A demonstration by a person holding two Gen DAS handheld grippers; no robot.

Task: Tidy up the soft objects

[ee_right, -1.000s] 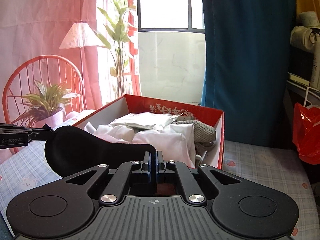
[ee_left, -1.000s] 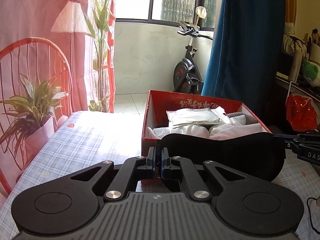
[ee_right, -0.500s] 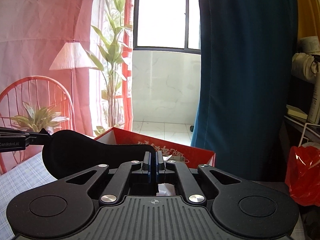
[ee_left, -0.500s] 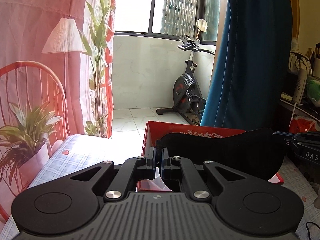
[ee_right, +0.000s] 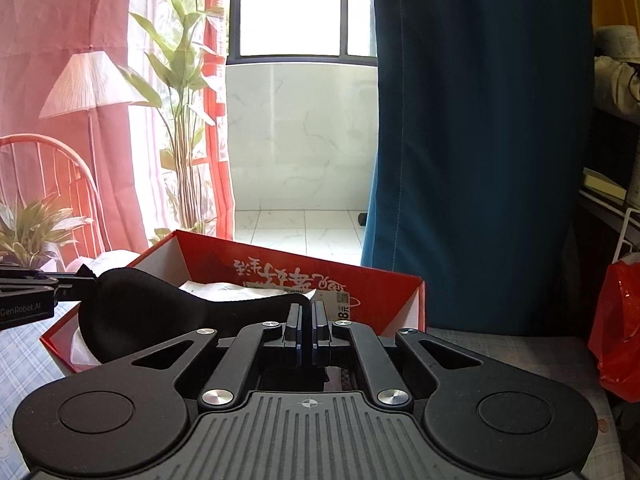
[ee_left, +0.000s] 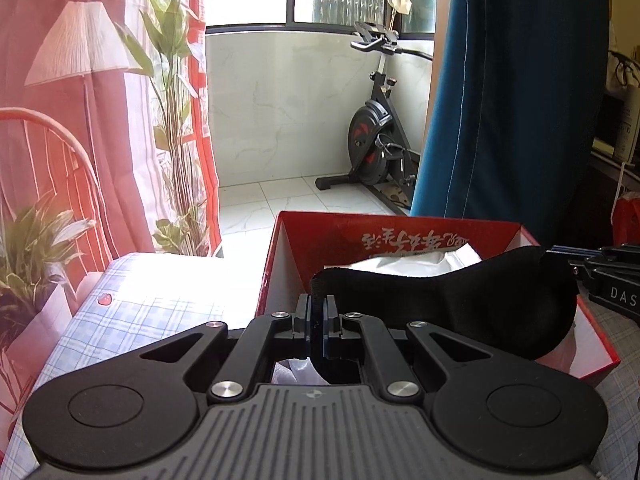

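Both grippers hold one black sock (ee_left: 460,300) stretched between them above an open red box (ee_left: 400,232). The left gripper (ee_left: 319,320) has its two fingers pressed together on the sock's narrow cuff end, the fabric visibly pinched in the thin gap between the pads. In the left wrist view the sock widens toward the right, where its rounded end meets the fingers of the right gripper (ee_left: 576,270) coming in from the right edge of the picture.

From the right wrist view the same sock (ee_right: 160,304) runs from the right gripper (ee_right: 307,320), whose fingers are closed tight on one end, across to the left gripper (ee_right: 80,280) reaching in from the left side. The sock hangs just over the near rim of the red box (ee_right: 380,292) and sags slightly in the middle.

The box stands on a surface covered with a blue-and-white checked cloth (ee_left: 132,320), toward its far edge. Inside it lie white folded fabric pieces (ee_left: 424,264); printed characters run along its inner far wall.

Behind the box hang a pink printed curtain (ee_left: 60,80) on the left and a dark blue curtain (ee_left: 520,100) on the right. Between them, on a tiled floor, stands an exercise bike (ee_left: 376,140). A red plastic bag (ee_right: 616,328) sits at the right edge of the right wrist view
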